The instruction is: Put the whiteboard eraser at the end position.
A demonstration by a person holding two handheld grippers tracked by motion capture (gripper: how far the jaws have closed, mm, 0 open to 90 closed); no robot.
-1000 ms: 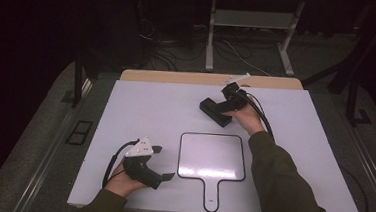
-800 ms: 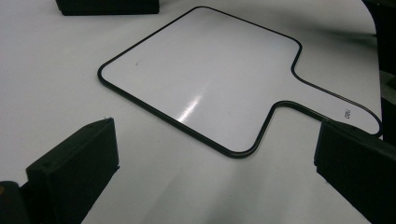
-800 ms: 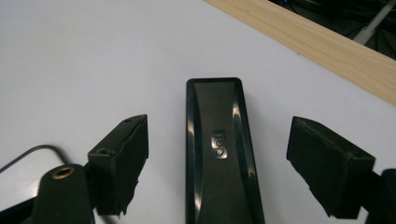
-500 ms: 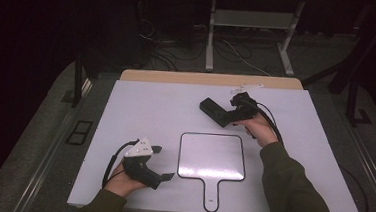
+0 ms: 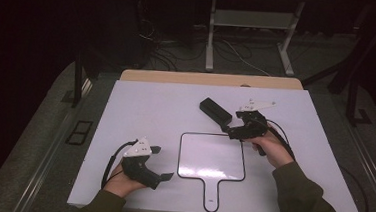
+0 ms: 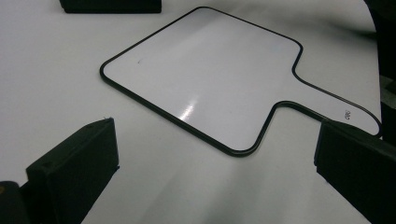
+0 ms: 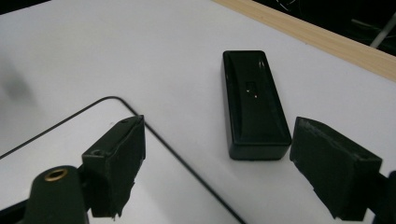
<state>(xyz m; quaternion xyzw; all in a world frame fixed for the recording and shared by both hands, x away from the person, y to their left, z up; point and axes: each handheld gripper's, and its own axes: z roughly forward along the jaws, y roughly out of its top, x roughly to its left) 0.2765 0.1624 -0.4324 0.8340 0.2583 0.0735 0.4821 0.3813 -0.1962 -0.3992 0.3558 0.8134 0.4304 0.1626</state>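
The right tongs (image 5: 230,130) hover with jaws apart and empty at the far right corner of the whiteboard (image 5: 212,157), having just been opening, while the left tongs (image 5: 163,162) rest open to its left.

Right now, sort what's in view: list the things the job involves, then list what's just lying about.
In the job:
- black eraser block, lying free on the table just beyond the right gripper, whose jaws have just been opening with nothing between them
- paddle-shaped whiteboard
- left gripper, open, resting beside the whiteboard

Lying about:
- white table
- cables on the floor
- metal stand
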